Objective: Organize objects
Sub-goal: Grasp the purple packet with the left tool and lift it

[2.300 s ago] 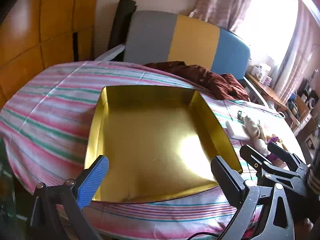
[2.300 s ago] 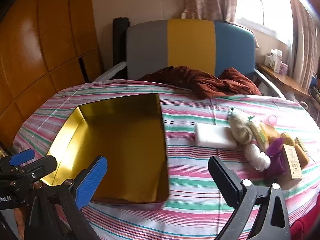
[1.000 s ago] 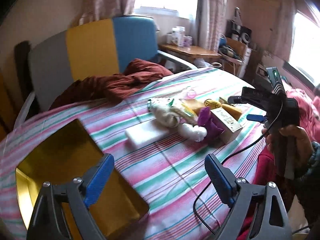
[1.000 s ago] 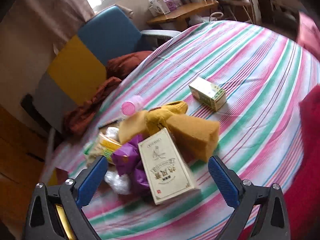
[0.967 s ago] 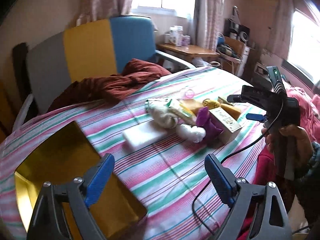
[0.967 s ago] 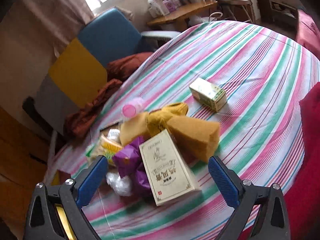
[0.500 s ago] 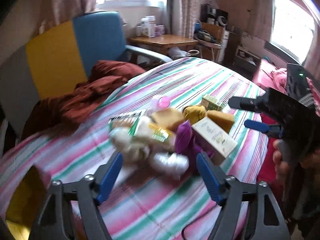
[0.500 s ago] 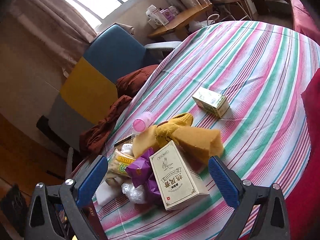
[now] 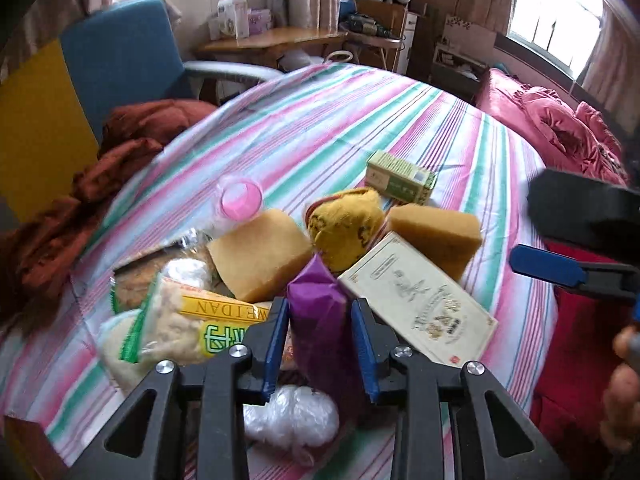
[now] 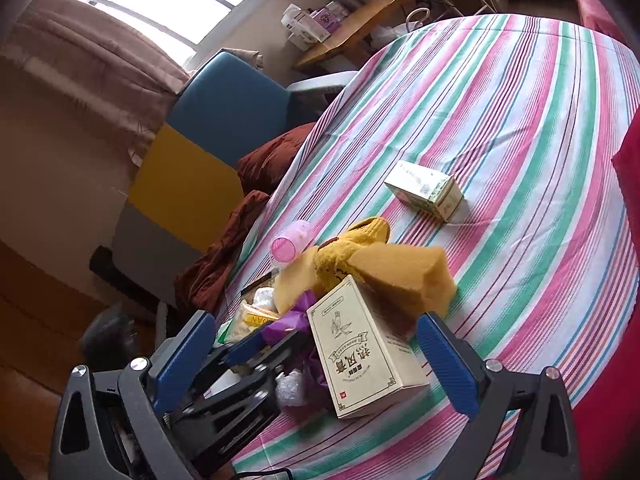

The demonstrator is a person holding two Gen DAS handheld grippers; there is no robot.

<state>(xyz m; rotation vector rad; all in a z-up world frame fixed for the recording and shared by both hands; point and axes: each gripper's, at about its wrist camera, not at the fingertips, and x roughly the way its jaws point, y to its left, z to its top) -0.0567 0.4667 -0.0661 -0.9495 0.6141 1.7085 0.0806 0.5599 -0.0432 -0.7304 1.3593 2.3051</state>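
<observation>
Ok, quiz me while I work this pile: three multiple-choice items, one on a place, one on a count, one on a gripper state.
1. Where does the small green-and-white carton lie?
A. Apart from the pile, on the striped cloth
B. Under the cream printed box
C. Between the right gripper's fingers

2. How many tan sponge blocks are in the pile?
A. One
B. Two
C. Four

3. What is the left gripper doing?
A. Open over bare cloth
B. Shut on the crumpled purple wrapper
C. Shut on the pink-capped bottle

Answers: 1 A, the carton sits alone beyond the pile; 2 B, one sponge lies left of the mustard knit cloth and one right of it; 3 B, its blue pads, having just been closing, press the wrapper's sides.
</observation>
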